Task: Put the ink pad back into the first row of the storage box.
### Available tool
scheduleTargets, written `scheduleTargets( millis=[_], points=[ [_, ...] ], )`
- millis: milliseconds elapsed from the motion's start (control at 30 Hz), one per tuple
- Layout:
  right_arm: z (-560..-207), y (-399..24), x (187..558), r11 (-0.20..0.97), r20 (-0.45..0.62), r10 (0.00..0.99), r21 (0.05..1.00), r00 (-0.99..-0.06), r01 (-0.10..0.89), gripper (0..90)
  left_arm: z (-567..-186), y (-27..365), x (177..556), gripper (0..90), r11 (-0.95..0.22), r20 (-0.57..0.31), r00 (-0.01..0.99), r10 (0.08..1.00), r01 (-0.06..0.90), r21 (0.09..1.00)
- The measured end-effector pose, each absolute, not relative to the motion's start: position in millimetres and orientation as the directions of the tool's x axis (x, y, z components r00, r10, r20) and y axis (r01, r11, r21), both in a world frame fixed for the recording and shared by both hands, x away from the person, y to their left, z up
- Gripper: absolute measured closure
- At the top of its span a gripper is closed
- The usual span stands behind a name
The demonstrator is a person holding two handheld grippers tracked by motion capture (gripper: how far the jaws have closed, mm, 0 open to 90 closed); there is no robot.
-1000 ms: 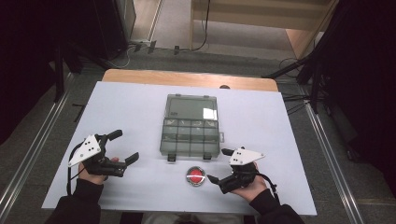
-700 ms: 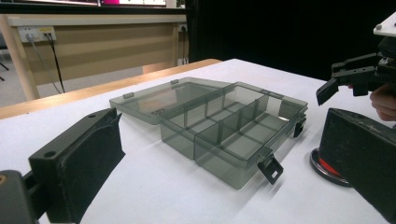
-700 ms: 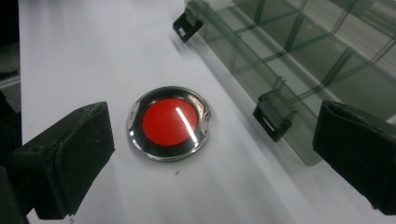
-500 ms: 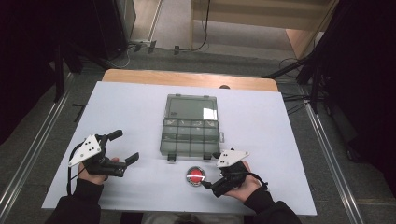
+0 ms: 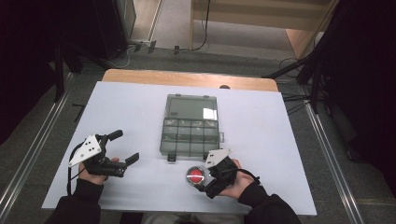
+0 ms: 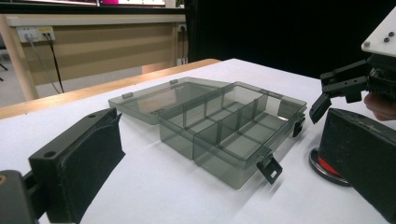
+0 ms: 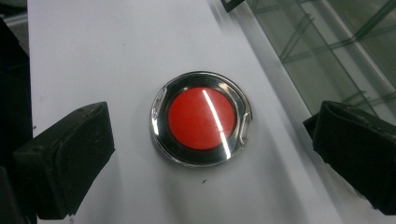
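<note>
A round tin with a red lid and shiny metal rim point(image 5: 194, 176) point(image 7: 201, 119) point(image 6: 327, 168) lies on the white table, just in front of an open smoke-grey compartment box point(image 5: 191, 126) point(image 6: 224, 130). My right gripper point(image 5: 203, 178) point(image 7: 210, 140) is open and hangs over the tin, one jaw on each side, neither touching it. At the front left, my left gripper point(image 5: 125, 146) point(image 6: 219, 140) is open and holds nothing, pointing at the box. The left gripper view also catches the right gripper point(image 6: 345, 86) above the tin.
The box's lid point(image 5: 192, 106) lies flat towards the far side, and its black latches point(image 6: 268, 168) hang at the near edge. The compartments look empty. A wooden table edge point(image 5: 187, 79) runs behind the white table top point(image 5: 130, 107). Metal rails flank both sides.
My right gripper has moved left and turned down over the red-lidded tin, which now lies between its jaws. The left gripper has stayed in place.
</note>
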State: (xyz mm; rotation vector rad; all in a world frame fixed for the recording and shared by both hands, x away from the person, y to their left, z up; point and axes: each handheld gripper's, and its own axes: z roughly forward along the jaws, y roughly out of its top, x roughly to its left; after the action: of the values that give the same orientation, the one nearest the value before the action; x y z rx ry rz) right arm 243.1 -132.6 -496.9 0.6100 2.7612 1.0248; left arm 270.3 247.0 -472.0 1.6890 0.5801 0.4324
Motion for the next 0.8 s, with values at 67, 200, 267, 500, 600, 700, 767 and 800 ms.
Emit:
scheduleTargets(
  millis=[67, 200, 267, 500, 600, 700, 767, 800],
  points=[
    [-497.0, -129.4, 244.1, 0.7, 0.009, 0.403, 0.642, -0.915, 0.314, 0.0, -472.0, 246.9, 270.3, 0.0, -0.138, -0.031, 0.804, 0.593, 0.14, 0.981],
    [-496.6, -123.3, 246.8, 0.714, 0.006, 0.393, 0.628, -0.919, 0.309, 0.0, -472.0, 246.8, 270.2, 0.0, -0.138, -0.031, 0.805, 0.593, 0.139, 0.981],
    [-497.2, -121.0, 248.8, 0.722, 0.008, 0.386, 0.619, -0.922, 0.308, 0.1, -472.1, 246.6, 270.2, 0.0, -0.137, -0.031, 0.805, 0.593, 0.139, 0.981],
    [-499.7, -112.9, 252.1, 0.759, 0.003, 0.362, 0.579, -0.932, 0.296, 3.8, -472.0, 246.7, 270.3, 0.0, -0.138, -0.031, 0.804, 0.593, 0.139, 0.981],
    [-501.3, -109.4, 252.7, 0.776, 0.004, 0.35, 0.559, -0.937, 0.292, 6.5, -472.0, 246.4, 270.2, 0.0, -0.137, -0.032, 0.805, 0.593, 0.139, 0.981],
    [-502.0, -106.8, 253.0, 0.785, 0.003, 0.343, 0.548, -0.939, 0.289, 10.3, -471.8, 246.8, 270.1, 0.0, -0.138, -0.03, 0.805, 0.592, 0.138, 0.981],
    [-501.4, -105.5, 253.3, 0.789, 0.005, 0.337, 0.545, -0.942, 0.285, 14.1, -471.8, 246.9, 270.2, 0.0, -0.138, -0.031, 0.805, 0.592, 0.139, 0.981],
    [-500.9, -105.0, 253.4, 0.792, 0.0, 0.336, 0.541, -0.942, 0.283, 14.1, -471.9, 246.7, 270.2, 0.0, -0.138, -0.031, 0.805, 0.593, 0.139, 0.981]
  ],
)
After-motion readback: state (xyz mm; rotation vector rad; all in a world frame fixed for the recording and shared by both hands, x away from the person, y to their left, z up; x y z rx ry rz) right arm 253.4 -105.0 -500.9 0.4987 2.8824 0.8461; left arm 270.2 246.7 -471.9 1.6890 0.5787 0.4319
